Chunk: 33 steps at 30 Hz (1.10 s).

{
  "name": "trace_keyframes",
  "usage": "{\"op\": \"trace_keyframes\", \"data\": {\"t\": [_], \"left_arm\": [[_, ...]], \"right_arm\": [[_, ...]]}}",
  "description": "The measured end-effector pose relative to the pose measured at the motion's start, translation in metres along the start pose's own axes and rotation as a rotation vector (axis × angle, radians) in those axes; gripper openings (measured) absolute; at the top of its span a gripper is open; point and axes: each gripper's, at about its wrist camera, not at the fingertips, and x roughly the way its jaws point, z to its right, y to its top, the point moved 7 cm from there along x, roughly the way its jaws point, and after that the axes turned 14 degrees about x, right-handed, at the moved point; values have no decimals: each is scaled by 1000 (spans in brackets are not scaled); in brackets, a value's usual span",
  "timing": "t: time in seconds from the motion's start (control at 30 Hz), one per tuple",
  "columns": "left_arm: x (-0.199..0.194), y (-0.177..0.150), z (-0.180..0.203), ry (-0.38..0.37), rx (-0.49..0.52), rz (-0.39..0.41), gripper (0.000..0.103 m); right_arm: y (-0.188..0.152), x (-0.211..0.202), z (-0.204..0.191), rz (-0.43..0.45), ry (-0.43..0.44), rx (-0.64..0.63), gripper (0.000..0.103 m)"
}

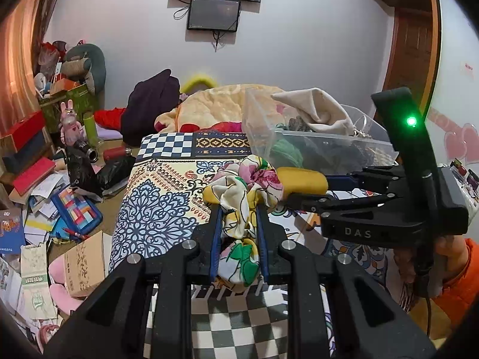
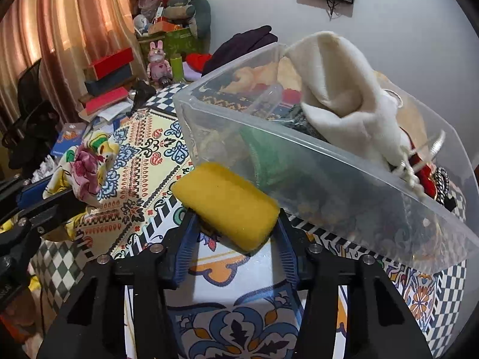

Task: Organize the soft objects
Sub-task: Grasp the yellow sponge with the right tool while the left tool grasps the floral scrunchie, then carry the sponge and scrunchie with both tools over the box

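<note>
Left wrist view: the left gripper (image 1: 238, 209) is closed narrow on a floral fabric scrunchie (image 1: 242, 191), both blue-lined fingers (image 1: 216, 233) pressing its sides; the cloth bunches above the fingertips and hangs below them. Beneath lies a patterned bedspread (image 1: 161, 197). To the right, the right gripper (image 1: 302, 187) enters from the right edge, a yellow sponge (image 1: 302, 179) between its fingers, the sponge just beside the scrunchie. A green indicator light (image 1: 411, 121) glows on its upright mast. Farther off stands a clear plastic bin (image 1: 323, 143), holding a cream cloth pouch (image 1: 320, 113) that rises above the rim, with green and dark items lower down. Far left, a pink rabbit figurine (image 1: 70, 119) stands among boxes and scattered papers on the floor.

Right wrist view: the right gripper (image 2: 235, 218) clamps the yellow sponge (image 2: 224, 203) at a medium opening, fingers pressing both long sides. The sponge is off the bedspread (image 2: 143, 149), just beside the near wall of the clear plastic bin (image 2: 344, 185); contact cannot be determined. The cream cloth pouch (image 2: 338, 98) lies inside, with a drawstring draped over the rim. At left, the left gripper (image 2: 69, 193) holds the scrunchie (image 2: 86, 164) above the bedspread. Peach curtains (image 2: 74, 24) hang at far left.
</note>
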Motion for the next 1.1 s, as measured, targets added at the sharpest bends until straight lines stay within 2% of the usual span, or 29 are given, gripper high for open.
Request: {"op": "trace_keyframes", "data": {"t": [0.3, 0.53, 0.7, 0.77, 0.87, 1.1], "left_arm": [[-3, 20, 11, 2, 33, 14, 21], [-9, 66, 21, 20, 64, 92, 21], [1, 94, 22, 28, 60, 110, 21], [9, 101, 20, 41, 57, 107, 21], [26, 111, 20, 21, 47, 87, 21], [69, 121, 27, -3, 62, 24, 21]], "right_arm": [[-1, -54, 10, 118, 15, -22, 41], [16, -102, 40, 249, 4, 52, 41], [30, -115, 63, 312, -39, 103, 41], [34, -116, 75, 325, -54, 129, 41], [40, -112, 84, 328, -70, 156, 41], [48, -86, 104, 277, -102, 182, 41]]}}
